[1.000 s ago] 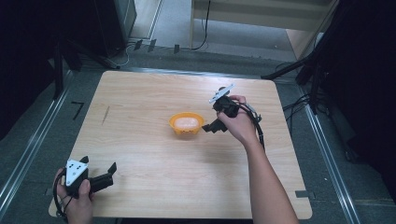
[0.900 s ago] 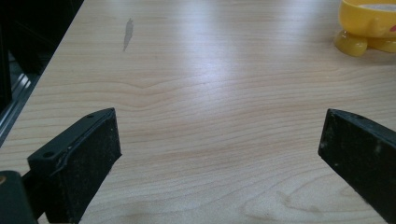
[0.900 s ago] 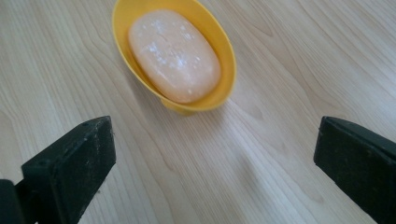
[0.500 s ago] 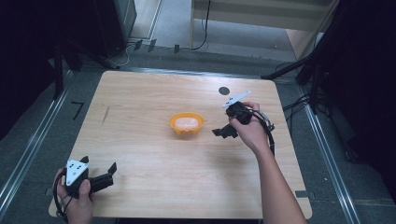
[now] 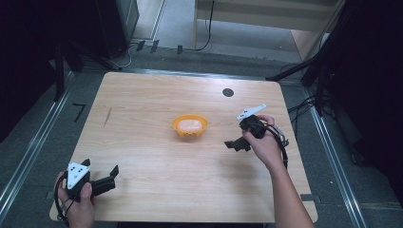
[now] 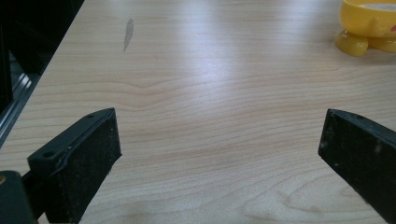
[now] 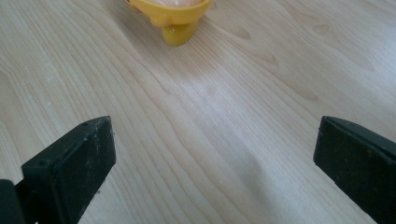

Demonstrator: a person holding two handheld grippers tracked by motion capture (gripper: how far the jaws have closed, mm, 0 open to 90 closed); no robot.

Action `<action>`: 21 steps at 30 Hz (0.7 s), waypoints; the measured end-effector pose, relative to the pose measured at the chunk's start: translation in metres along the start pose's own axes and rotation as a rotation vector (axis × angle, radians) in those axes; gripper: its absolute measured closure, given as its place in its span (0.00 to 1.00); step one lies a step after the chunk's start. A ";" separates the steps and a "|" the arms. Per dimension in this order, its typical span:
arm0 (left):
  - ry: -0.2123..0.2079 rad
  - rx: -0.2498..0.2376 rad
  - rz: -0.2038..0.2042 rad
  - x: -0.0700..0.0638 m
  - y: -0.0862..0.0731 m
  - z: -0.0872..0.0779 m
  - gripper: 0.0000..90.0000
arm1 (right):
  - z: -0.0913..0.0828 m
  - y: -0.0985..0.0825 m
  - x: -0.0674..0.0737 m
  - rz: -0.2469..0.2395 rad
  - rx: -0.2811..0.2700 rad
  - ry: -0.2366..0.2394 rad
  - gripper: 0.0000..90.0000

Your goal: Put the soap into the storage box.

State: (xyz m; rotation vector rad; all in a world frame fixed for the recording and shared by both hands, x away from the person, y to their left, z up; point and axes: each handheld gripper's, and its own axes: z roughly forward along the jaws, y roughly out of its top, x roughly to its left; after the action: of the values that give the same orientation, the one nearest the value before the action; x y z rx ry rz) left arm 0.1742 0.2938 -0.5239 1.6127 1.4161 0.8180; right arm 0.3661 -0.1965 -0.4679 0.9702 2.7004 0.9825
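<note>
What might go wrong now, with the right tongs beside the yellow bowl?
1. The yellow bowl stands on small feet and seems light; a sideways touch from the open right tongs may push or tip it, possibly spilling the pale content.
2. The left tongs rest near the table front edge, far from the bowl, so they probably cannot steady it quickly.
</note>
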 end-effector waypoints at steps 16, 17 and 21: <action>0.004 0.003 0.006 0.000 0.000 0.000 0.00 | -0.027 -0.053 0.003 0.075 -0.080 -0.055 0.00; 0.004 0.003 0.007 0.000 0.000 0.000 0.00 | -0.028 -0.057 0.003 0.083 -0.081 -0.058 0.00; 0.003 0.000 0.004 -0.001 0.000 0.000 0.00 | -0.031 -0.071 0.003 0.098 -0.089 -0.071 0.00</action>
State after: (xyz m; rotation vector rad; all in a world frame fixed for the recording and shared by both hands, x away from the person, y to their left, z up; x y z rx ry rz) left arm 0.1740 0.2933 -0.5239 1.6155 1.4155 0.8229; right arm 0.3167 -0.2532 -0.4867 1.1067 2.5499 1.0544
